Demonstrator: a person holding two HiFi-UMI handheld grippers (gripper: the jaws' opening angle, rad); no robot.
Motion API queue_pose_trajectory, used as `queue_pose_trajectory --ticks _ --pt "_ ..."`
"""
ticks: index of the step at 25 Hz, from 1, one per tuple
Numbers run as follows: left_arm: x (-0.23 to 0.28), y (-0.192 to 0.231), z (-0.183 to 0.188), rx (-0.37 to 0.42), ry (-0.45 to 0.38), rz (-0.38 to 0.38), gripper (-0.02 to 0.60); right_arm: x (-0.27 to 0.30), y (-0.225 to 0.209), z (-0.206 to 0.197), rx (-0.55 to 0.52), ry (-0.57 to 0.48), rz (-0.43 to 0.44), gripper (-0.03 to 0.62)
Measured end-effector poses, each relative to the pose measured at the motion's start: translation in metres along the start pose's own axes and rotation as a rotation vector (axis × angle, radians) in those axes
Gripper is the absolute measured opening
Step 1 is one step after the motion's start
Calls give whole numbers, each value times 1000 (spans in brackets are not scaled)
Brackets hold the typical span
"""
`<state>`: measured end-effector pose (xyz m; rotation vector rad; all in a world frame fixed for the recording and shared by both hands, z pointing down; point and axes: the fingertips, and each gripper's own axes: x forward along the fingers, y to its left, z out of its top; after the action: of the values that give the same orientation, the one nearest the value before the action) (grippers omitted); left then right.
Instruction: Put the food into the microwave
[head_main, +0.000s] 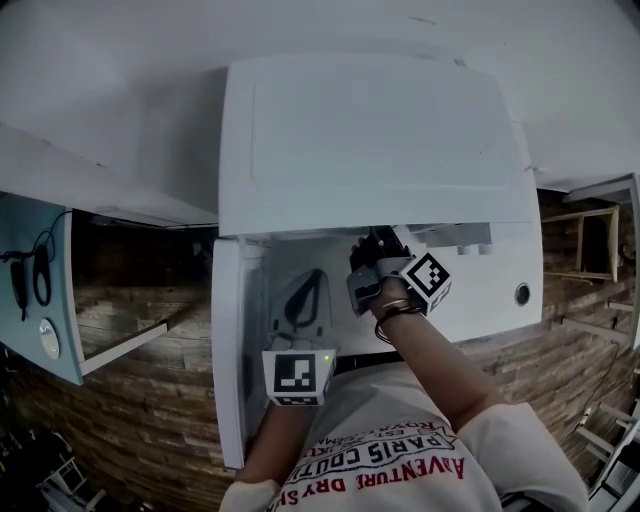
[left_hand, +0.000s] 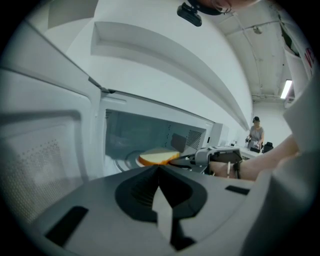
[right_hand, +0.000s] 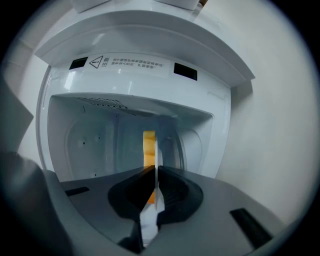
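The white microwave (head_main: 370, 140) stands with its door (head_main: 232, 350) swung out to the left. My right gripper (head_main: 375, 248) reaches into the cavity and is shut on a slice of bread; the head view hides the slice. In the left gripper view the bread (left_hand: 157, 157), with its orange crust, hangs flat over the glass turntable (left_hand: 122, 161), held by the right gripper (left_hand: 192, 160). In the right gripper view the bread (right_hand: 149, 145) stands edge-on between the jaws of that gripper (right_hand: 156, 172). My left gripper (head_main: 305, 300) (left_hand: 159, 172) hovers by the door, shut and holding nothing.
The microwave's control panel with a round knob (head_main: 522, 293) is on the right of the cavity. A light blue panel with a black cable (head_main: 35, 285) hangs at the far left. A person (left_hand: 256, 132) stands far off in the room behind.
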<state>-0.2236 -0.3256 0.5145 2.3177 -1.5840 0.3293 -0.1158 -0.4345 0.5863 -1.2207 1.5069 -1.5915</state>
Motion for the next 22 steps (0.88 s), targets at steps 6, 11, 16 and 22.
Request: queue_pose_trajectory --ticks 6,11,16,22 --pt "-3 0 -3 10 0 -22 6 0 -1 -2 -136 15 -40 28" --pt "-5 -1 -2 -9 2 -27 6 2 -2 -6 -167 59 -61 29" --pt "-6 4 -2 -60 -20 -27 6 3 13 -20 -268 188 5 161" --pt "-6 4 2 -60 -34 -28 6 -6 11 -44 -709 468 -35 230"
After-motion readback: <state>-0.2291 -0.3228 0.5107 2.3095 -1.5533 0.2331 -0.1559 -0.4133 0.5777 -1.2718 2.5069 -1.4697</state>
